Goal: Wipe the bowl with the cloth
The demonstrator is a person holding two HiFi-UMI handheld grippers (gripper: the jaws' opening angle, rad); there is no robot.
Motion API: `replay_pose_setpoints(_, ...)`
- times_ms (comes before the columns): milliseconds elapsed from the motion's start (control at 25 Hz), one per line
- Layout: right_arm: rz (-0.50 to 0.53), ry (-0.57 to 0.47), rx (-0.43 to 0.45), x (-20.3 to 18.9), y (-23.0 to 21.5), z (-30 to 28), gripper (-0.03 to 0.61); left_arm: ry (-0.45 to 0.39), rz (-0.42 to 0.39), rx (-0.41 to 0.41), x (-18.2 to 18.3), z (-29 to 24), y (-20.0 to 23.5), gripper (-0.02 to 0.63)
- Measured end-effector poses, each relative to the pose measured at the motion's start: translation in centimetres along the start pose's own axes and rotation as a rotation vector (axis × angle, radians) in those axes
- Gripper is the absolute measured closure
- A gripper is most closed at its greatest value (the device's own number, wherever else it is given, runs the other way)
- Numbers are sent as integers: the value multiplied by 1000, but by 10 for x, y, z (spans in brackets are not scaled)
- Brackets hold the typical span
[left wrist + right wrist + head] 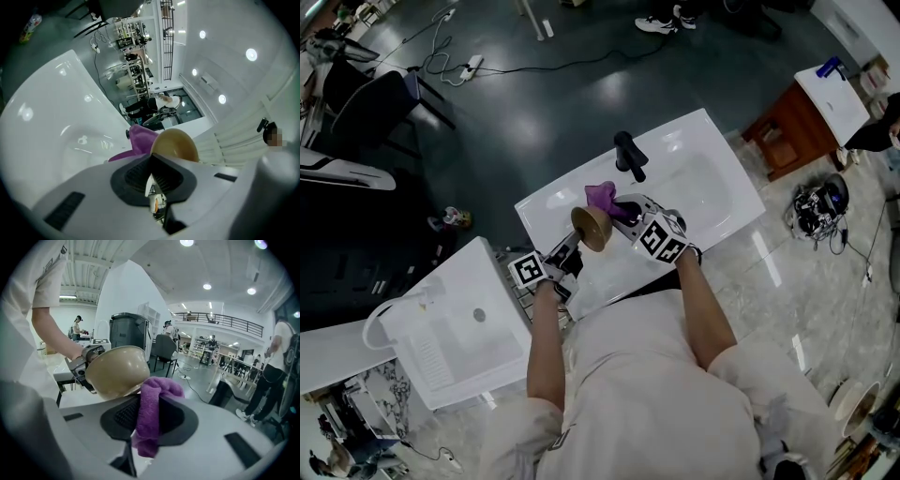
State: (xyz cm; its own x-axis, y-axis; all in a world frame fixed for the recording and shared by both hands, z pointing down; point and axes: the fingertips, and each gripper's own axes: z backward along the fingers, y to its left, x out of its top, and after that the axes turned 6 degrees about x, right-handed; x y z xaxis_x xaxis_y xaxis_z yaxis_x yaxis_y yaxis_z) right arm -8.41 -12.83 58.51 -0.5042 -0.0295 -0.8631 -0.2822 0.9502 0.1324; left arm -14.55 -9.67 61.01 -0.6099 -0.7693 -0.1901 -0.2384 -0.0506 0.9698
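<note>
A tan bowl [592, 227] is held on edge above the white sink [712, 187], its rim pinched in my left gripper [565, 253], which is shut on it. The same bowl [176, 145] rises just past the left jaws, and its rounded outside [117, 371] fills the middle of the right gripper view. A purple cloth [604, 197] is clamped in my right gripper [630, 217], shut on it. The cloth [151, 413] hangs through the jaws and touches the bowl's rim. The cloth [138, 140] also peeks out beside the bowl.
A black faucet [629, 155] stands at the sink's far edge. A second white basin [459, 328] sits to the left. A wooden cabinet [787, 127] is at the right, cables lie on the dark floor [516, 66]. People stand in the background [77, 326].
</note>
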Motion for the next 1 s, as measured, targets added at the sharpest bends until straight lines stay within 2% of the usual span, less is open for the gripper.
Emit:
replay_pose_setpoints(280,42,35,59,-5,14,-5,489,-16,1,0,9,3,2,603)
replay_pose_setpoints(400,89,74,96,-8,25,-11,489,-36,1,-19,17,4,-1,603)
replay_pose_setpoints(520,152,127,113,-14,34,-17,489,-22,-11,-42,18,0,-9,603)
replay_pose_setpoints(800,221,129,18,-8,17,-11,489,113,-52,-38,-2,-6,-13,601)
replay_pose_setpoints(1000,201,111,-42,0,1,-1,489,109,-37,4,-4,-3,-5,601)
